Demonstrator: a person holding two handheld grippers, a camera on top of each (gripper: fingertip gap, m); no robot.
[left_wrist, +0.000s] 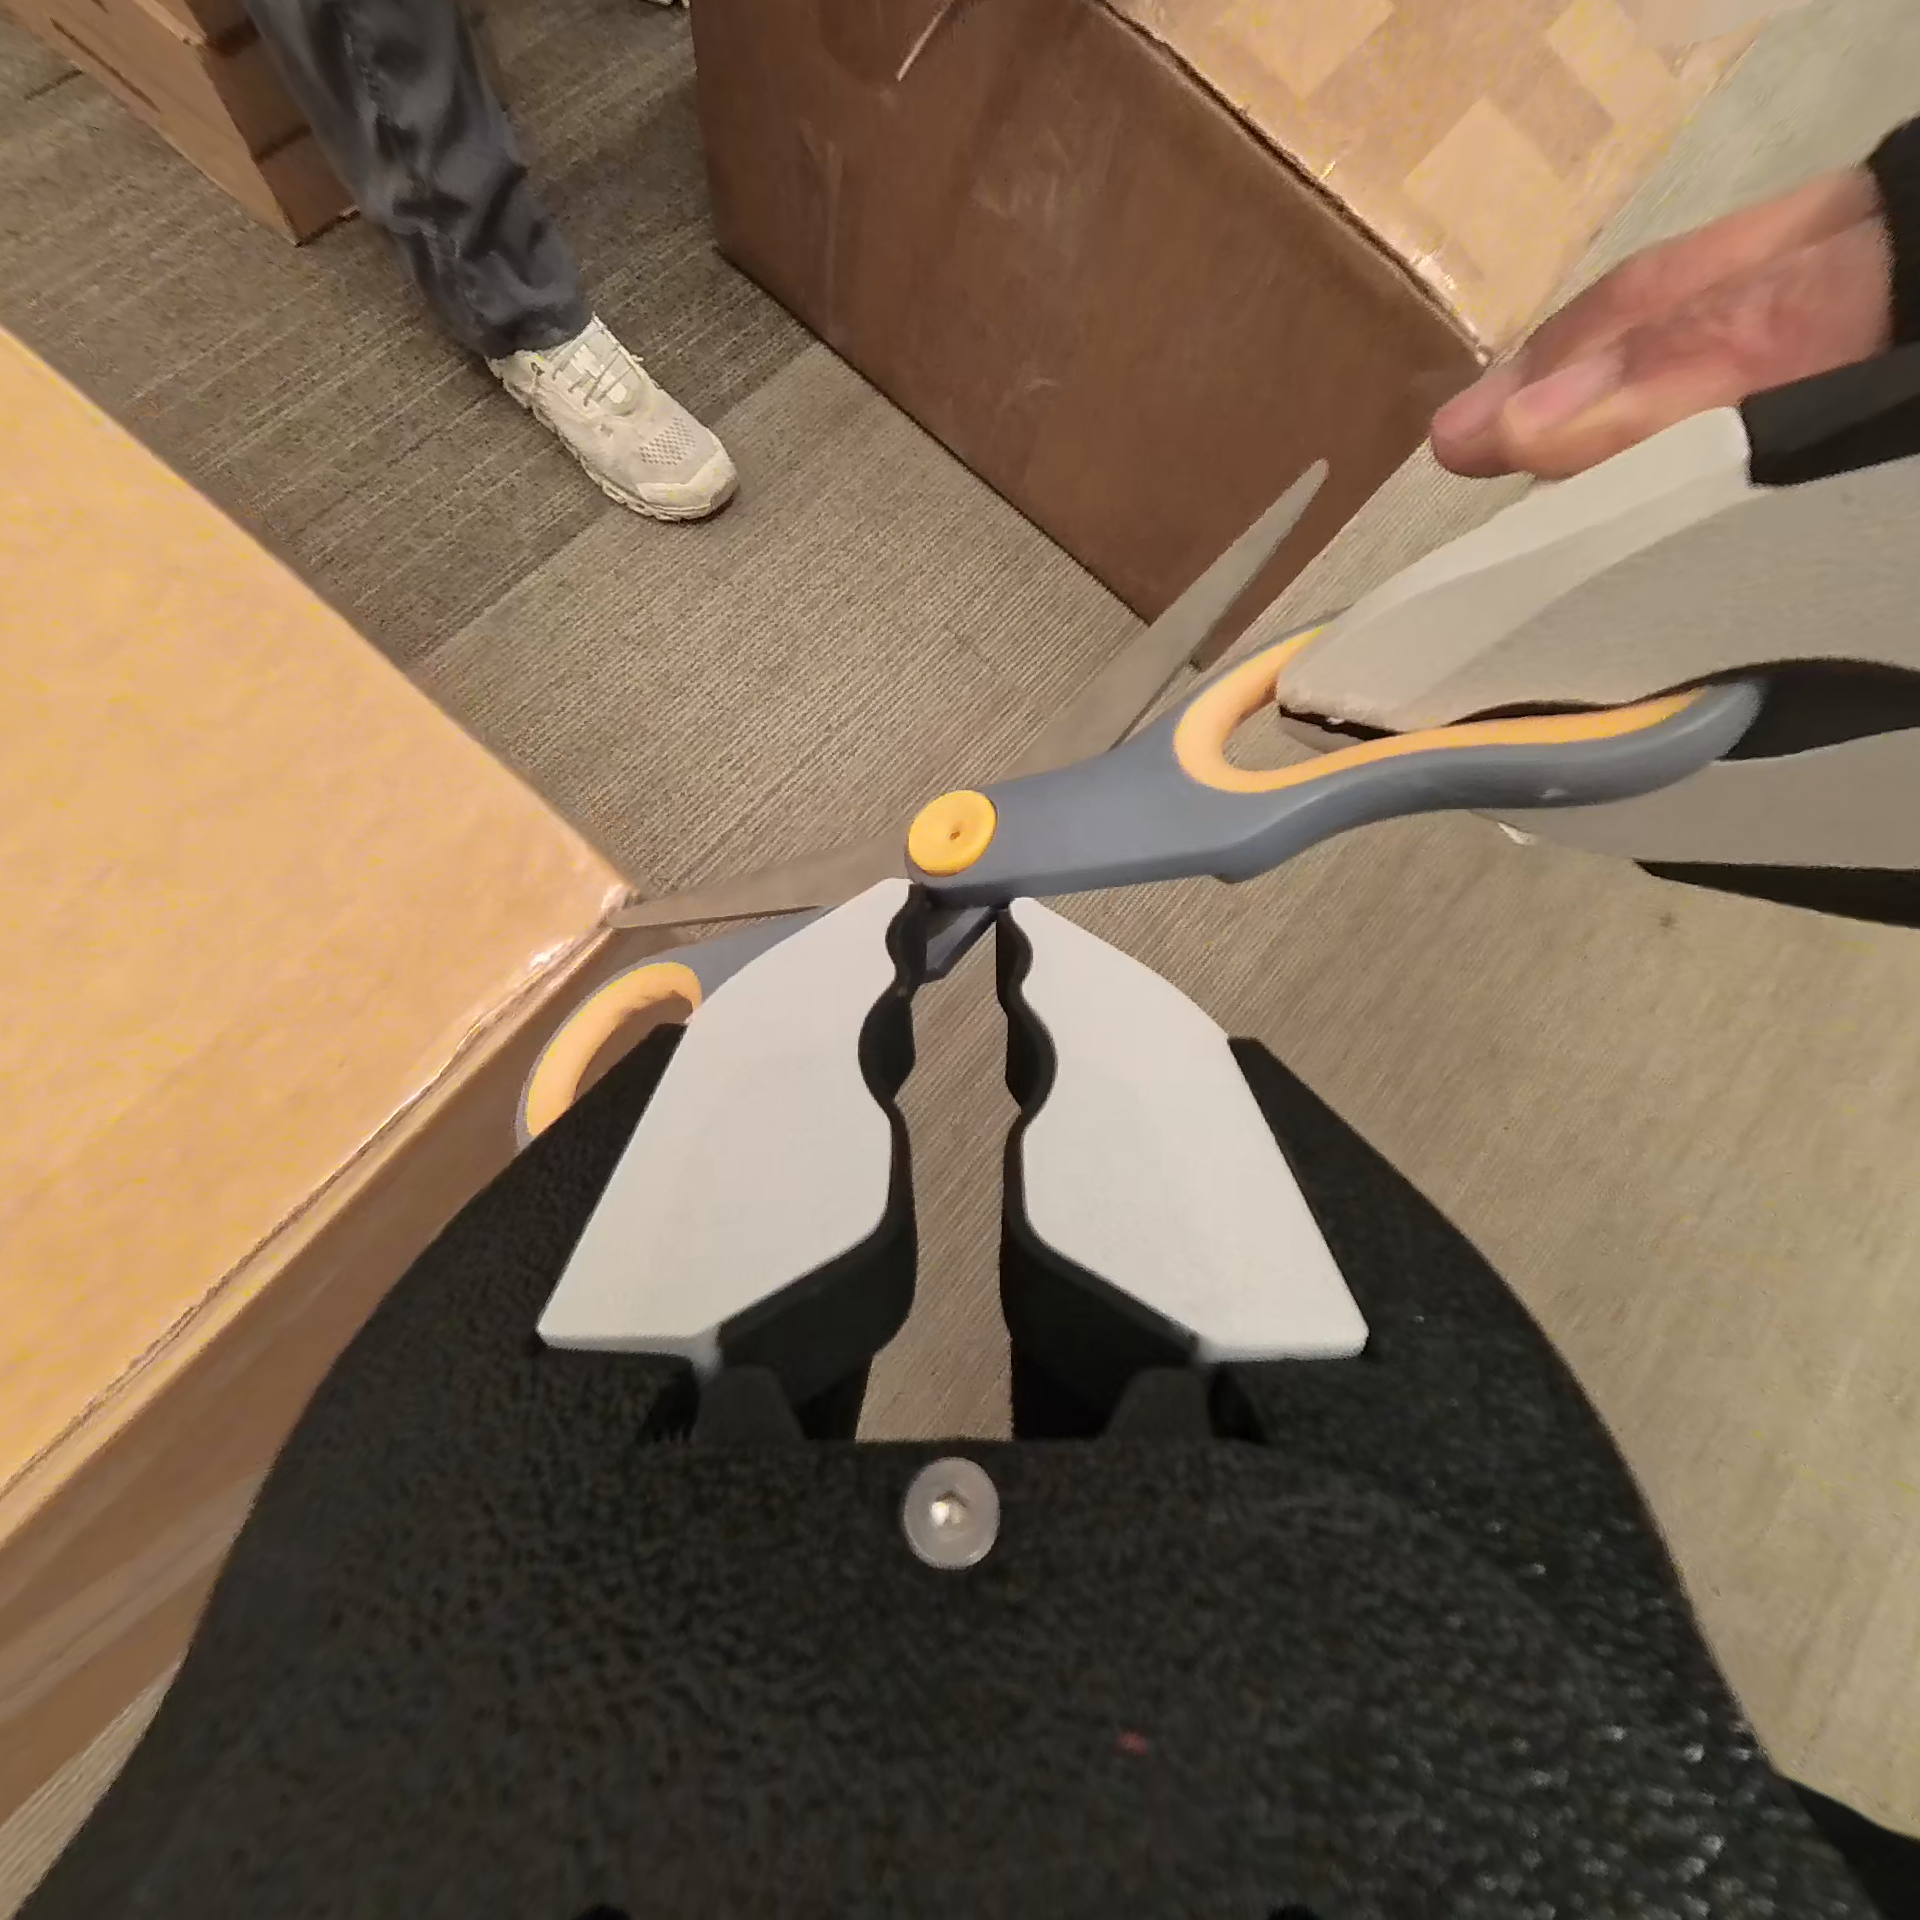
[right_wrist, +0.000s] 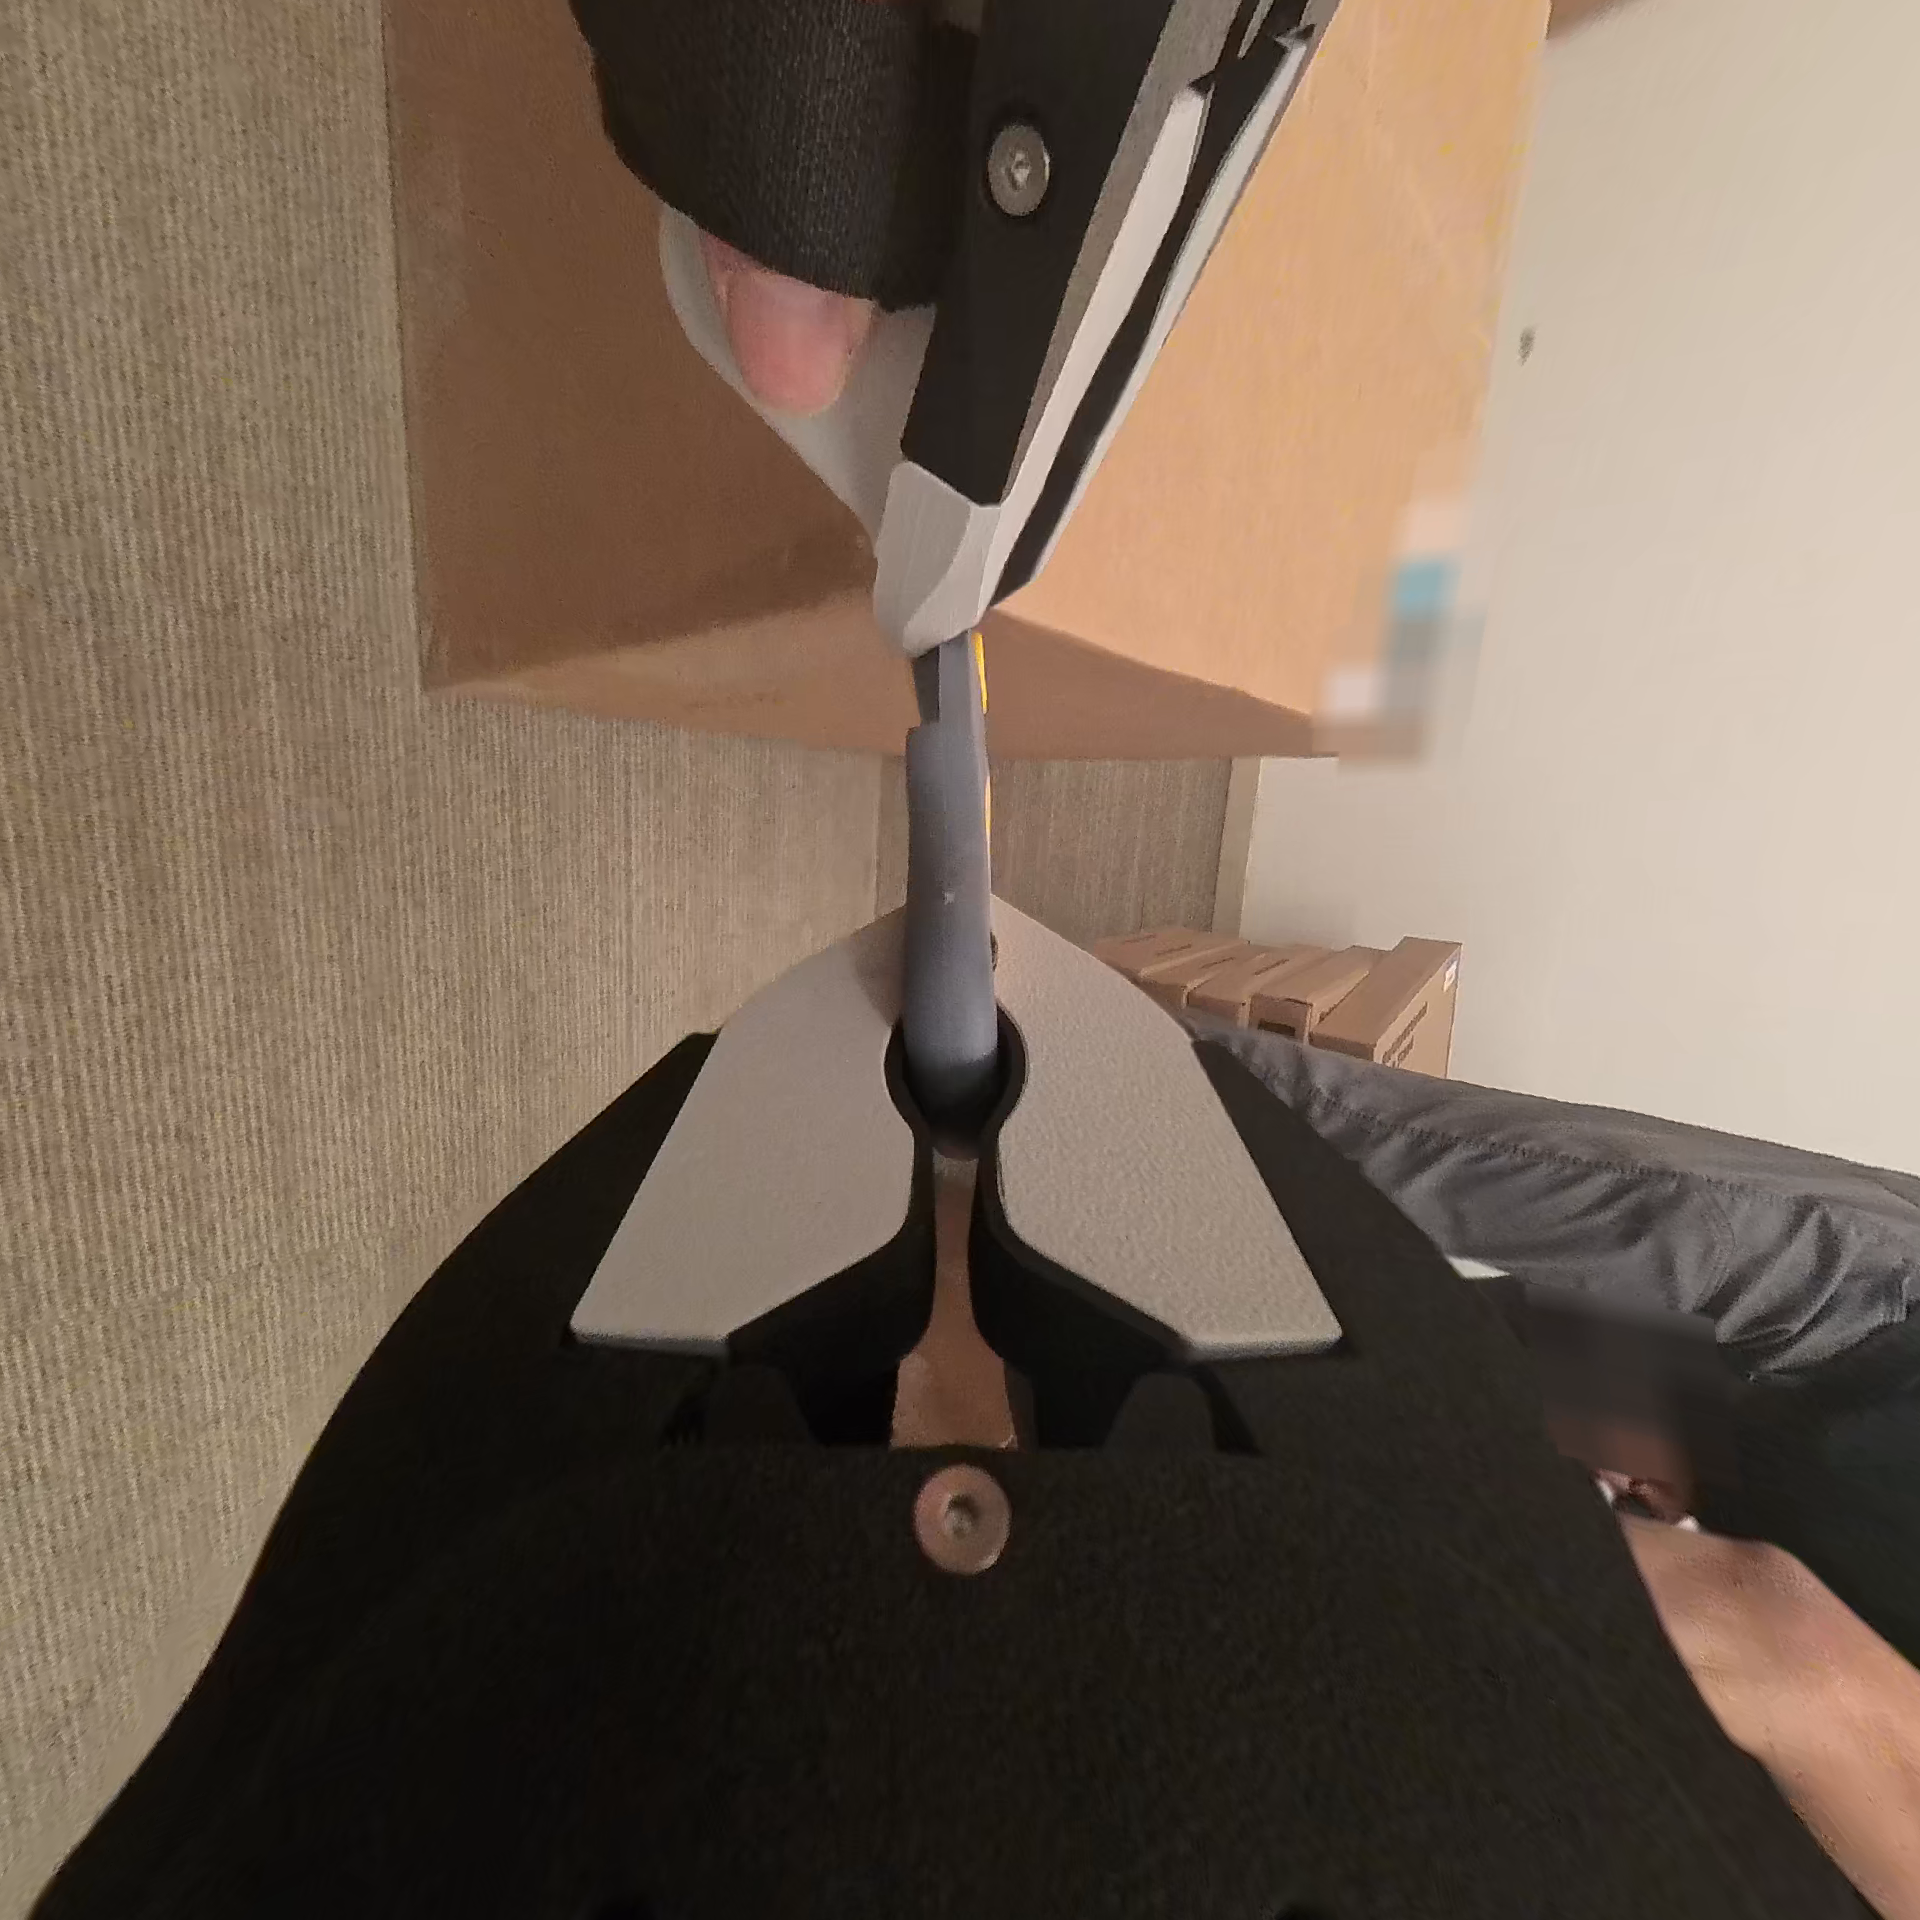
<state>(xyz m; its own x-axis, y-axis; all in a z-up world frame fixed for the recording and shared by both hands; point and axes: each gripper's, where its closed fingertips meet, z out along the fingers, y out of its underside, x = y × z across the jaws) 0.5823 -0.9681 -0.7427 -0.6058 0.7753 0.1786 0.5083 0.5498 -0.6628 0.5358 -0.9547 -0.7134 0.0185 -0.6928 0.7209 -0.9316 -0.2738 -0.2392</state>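
Observation:
A pair of scissors (left_wrist: 1143, 821) with grey and orange handles is held in the air, blades spread apart. One blade (left_wrist: 1236, 571) points up right and the other (left_wrist: 717, 904) points left. My left gripper (left_wrist: 951, 920) is shut on the scissors just below the orange pivot, by the lower handle (left_wrist: 613, 1023). My right gripper (left_wrist: 1403, 753) comes in from the right and is shut on the upper handle loop. In the right wrist view my right gripper (right_wrist: 951, 1023) clamps the grey handle (right_wrist: 945, 894), and the left gripper (right_wrist: 925, 613) grips the scissors from above.
A tan cardboard box (left_wrist: 208, 831) lies at the left and a brown one (left_wrist: 1039, 260) stands ahead on the carpet. A person's leg and white shoe (left_wrist: 623, 426) stand between them. A hand (left_wrist: 1662, 322) is on the right gripper. Small boxes (right_wrist: 1299, 987) stand by the wall. The grippers' ends are close to 6 cm from one another.

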